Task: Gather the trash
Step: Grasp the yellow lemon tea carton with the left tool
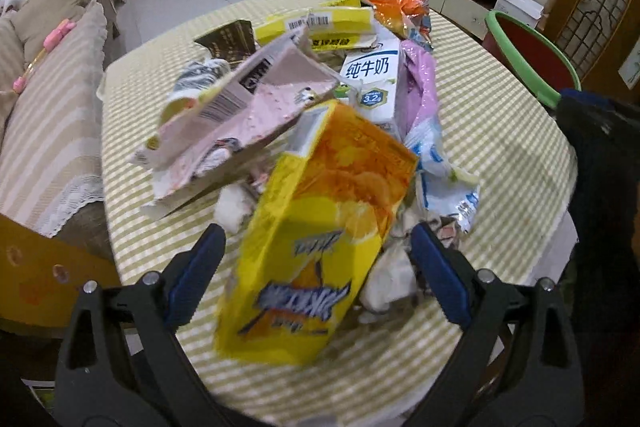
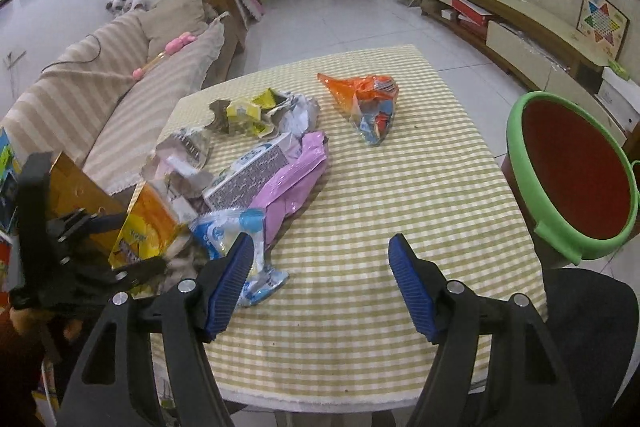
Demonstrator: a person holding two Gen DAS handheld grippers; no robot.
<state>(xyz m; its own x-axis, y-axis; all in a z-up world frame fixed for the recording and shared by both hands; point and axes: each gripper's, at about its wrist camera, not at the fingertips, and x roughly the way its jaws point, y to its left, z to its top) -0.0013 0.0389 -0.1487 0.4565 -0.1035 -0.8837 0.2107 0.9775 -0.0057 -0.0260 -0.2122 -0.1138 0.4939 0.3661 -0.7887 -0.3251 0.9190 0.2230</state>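
Left gripper spread wide around yellow box, pads not pressing. Right gripper released, empty, over bare cloth beside blue wrapper. Trash heaped on table; bin at far corner. Step: reaching for first pick. Next: clamp box, carry to bin.

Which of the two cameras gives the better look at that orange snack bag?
The right wrist view: the orange snack bag lies alone on the checked tablecloth, fully visible. In the left wrist view only its top peeks out behind the trash pile.
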